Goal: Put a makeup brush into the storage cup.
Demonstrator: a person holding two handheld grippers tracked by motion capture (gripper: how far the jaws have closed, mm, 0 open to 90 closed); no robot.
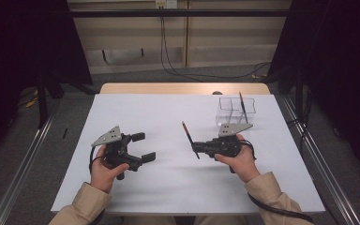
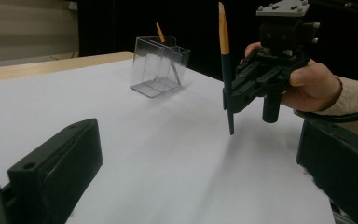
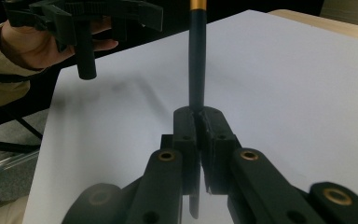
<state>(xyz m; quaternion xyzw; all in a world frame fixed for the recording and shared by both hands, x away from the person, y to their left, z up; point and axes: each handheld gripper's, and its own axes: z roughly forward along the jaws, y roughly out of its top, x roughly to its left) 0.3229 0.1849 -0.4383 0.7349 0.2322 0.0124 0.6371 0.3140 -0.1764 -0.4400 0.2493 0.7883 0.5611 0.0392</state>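
Observation:
A dark pencil with an orange end [image 1: 188, 134] sticks up between the jaws of my right gripper [image 1: 196, 149], which is shut on it mid-table. In the right gripper view the gripper [image 3: 199, 116] pinches the pencil [image 3: 196, 60] near its lower part. In the left gripper view the same pencil [image 2: 227, 70] stands almost upright, its lower tip just above the white sheet. My left gripper [image 1: 143, 146] is held open to the left, with nothing between its jaws. A second pencil [image 1: 243, 107] leans inside a clear plastic box [image 1: 234, 112] at the back right.
A white sheet [image 1: 168, 117] covers the table, with a wooden edge [image 1: 183, 88] showing at the back. Metal rails [image 1: 23, 159] run along both sides on the floor. Cables [image 1: 168, 61] lie on the floor behind the table.

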